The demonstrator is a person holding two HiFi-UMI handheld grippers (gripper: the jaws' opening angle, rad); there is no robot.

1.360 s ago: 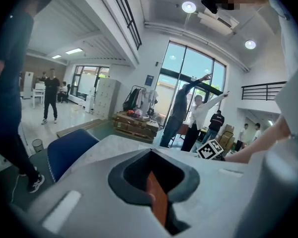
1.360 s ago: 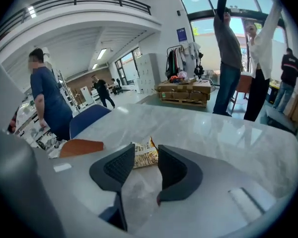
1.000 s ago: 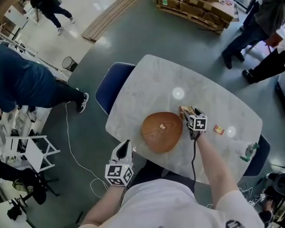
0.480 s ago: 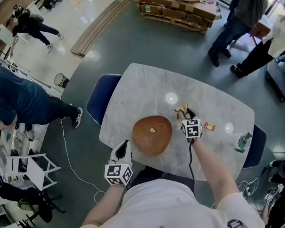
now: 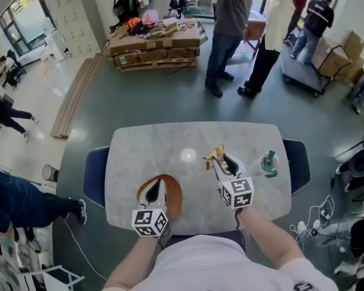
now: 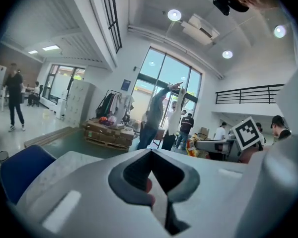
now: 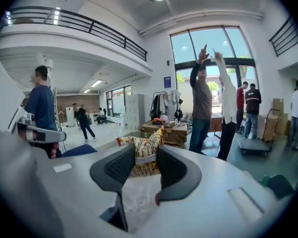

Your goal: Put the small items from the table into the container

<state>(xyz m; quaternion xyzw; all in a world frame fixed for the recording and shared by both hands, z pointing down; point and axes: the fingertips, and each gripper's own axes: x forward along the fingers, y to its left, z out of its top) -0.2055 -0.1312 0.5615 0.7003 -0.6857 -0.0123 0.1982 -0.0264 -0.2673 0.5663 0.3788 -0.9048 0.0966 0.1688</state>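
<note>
Right hand-held gripper has come up off the surface since a second ago, and it took the snack packet with it. Back then its jaws were spread wide around the packet, low down next to the wooden bowl. Now they pinch the packet around its middle, with the crinkly yellow bag squeezed between the two dark pads. So I think the grab worked, and the next job is to carry the packet over to the bowl and let go

My left hand-held gripper has moved too. It was off the near edge before, and now it hangs over the bowl and hides most of it. Its jaws are pressed together with nothing in them

The packet is in the air over the surface, to the right of the bowl and not above it yet. Its long side runs the same way as the jaws. It sticks out past the tips, pointing away from me and up a little, with its top corner leaning to the left
</note>
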